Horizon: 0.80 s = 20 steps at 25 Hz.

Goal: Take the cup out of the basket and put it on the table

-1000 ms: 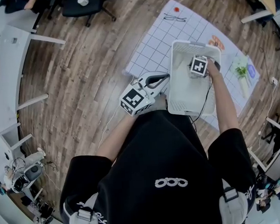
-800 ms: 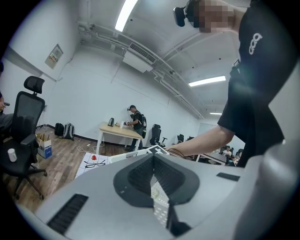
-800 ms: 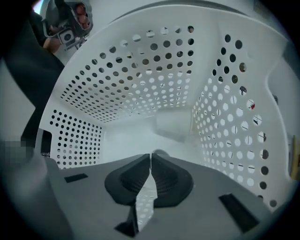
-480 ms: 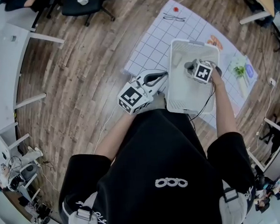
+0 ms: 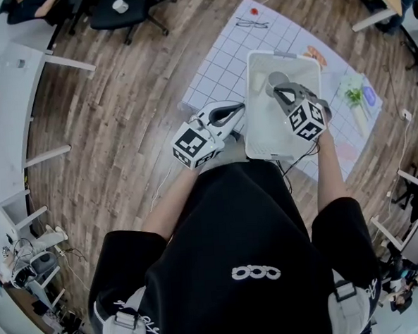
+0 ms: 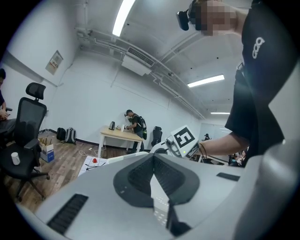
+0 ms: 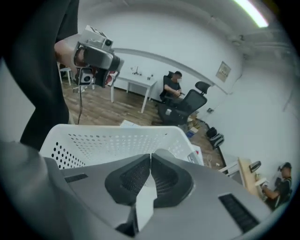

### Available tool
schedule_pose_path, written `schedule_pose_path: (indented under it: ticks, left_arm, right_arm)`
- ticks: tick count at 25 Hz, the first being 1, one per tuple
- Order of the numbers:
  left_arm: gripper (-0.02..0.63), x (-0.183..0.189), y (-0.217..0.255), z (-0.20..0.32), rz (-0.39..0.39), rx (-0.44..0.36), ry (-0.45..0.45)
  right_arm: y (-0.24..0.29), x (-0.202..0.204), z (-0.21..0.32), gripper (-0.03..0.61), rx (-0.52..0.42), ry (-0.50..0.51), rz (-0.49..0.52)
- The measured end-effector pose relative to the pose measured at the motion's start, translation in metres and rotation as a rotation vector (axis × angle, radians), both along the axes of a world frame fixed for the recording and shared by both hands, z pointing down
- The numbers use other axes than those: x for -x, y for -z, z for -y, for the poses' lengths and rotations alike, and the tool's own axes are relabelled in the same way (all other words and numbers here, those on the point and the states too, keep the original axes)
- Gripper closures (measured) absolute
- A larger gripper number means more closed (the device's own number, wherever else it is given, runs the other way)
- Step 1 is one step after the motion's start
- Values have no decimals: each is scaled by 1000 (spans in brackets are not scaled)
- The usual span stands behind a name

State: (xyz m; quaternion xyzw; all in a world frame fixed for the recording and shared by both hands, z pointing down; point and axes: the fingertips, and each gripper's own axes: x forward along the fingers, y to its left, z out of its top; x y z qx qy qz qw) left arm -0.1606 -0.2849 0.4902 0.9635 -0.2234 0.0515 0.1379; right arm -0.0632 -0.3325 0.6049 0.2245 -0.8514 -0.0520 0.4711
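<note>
The white perforated basket [image 5: 263,135] stands on the white grid mat [image 5: 220,60]. My right gripper [image 5: 280,89] hangs over the basket's inside, pointing at its far end. It is shut, and a pale cup [image 5: 273,80] shows at its tips. In the right gripper view the pads of the right gripper [image 7: 150,161] pinch a thin white wall, with the basket wall [image 7: 108,140] beyond; the rest of the cup is hidden under the jaws. My left gripper [image 5: 232,114] hovers just left of the basket, and in its own view the left gripper [image 6: 152,161] has its pads shut on nothing.
On the mat beyond the basket lie a pair of glasses [image 5: 251,24] and a small red thing [image 5: 254,12]. A green item [image 5: 353,94] sits right of the basket. White desks [image 5: 20,82] and an office chair [image 5: 125,7] stand on the wooden floor to the left.
My right gripper has come up from deep in the basket and drawn back toward me, its marker cube now larger in view. The left gripper has barely moved.
</note>
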Motion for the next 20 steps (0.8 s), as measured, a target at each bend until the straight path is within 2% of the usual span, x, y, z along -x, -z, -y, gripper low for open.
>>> schedule_pose_path:
  ticks: [8, 15, 20]
  left_arm:
    - [606, -14, 16, -36, -8, -48, 9]
    - [606, -34, 31, -89, -20, -91, 30]
    - [606, -56, 32, -141, -31, -91, 23]
  right_arm:
    - [90, -7, -42, 548, -281, -61, 110]
    - [133, -31, -103, 548, -406, -80, 140]
    - [150, -52, -155, 548, -458, -90, 141]
